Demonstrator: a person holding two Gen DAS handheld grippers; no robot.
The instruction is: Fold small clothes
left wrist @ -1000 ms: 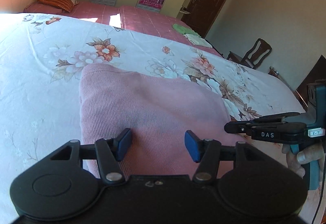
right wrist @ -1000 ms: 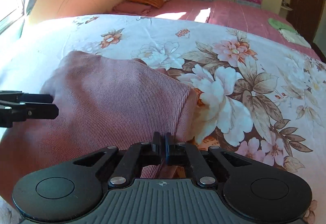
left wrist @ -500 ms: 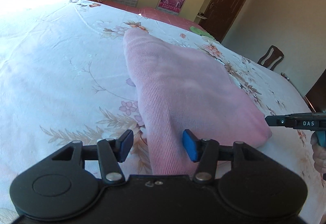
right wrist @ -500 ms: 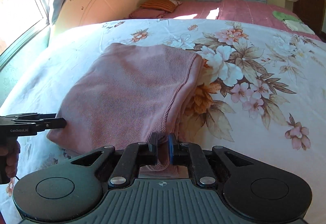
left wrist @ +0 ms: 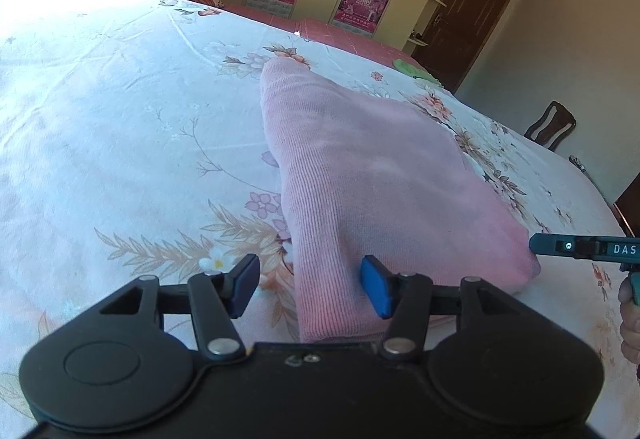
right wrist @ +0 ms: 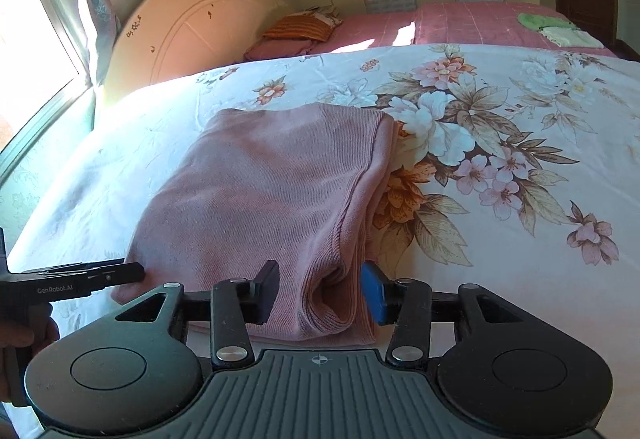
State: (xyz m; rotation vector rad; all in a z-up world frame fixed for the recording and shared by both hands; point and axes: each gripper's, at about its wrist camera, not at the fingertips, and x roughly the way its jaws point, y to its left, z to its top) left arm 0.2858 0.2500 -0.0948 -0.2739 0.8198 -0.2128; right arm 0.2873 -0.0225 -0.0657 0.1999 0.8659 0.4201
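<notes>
A pink ribbed garment (left wrist: pixel 372 175) lies folded flat on the floral bedsheet (left wrist: pixel 120 127); it also shows in the right wrist view (right wrist: pixel 272 191). My left gripper (left wrist: pixel 310 287) is open, its jaws straddling the garment's near left corner. My right gripper (right wrist: pixel 320 291) is open, with the garment's near right corner lying loose between its jaws. The right gripper's tip (left wrist: pixel 560 247) shows at the garment's right corner in the left wrist view. The left gripper's tip (right wrist: pixel 104 275) shows at the garment's left corner in the right wrist view.
A second bed with a pink cover (right wrist: pixel 460 23) lies beyond, with an orange pillow (right wrist: pixel 300 29) and green and white folded clothes (right wrist: pixel 556 27). A headboard (right wrist: pixel 192 27) and window (right wrist: pixel 32 39) are to the left. A wooden chair (left wrist: pixel 552 125) and a dark door (left wrist: pixel 468 11) are to the right.
My right gripper was shut on the garment's corner and has opened, letting it go. Both grippers have drawn back a little; the garment now lies flat on the bed.
</notes>
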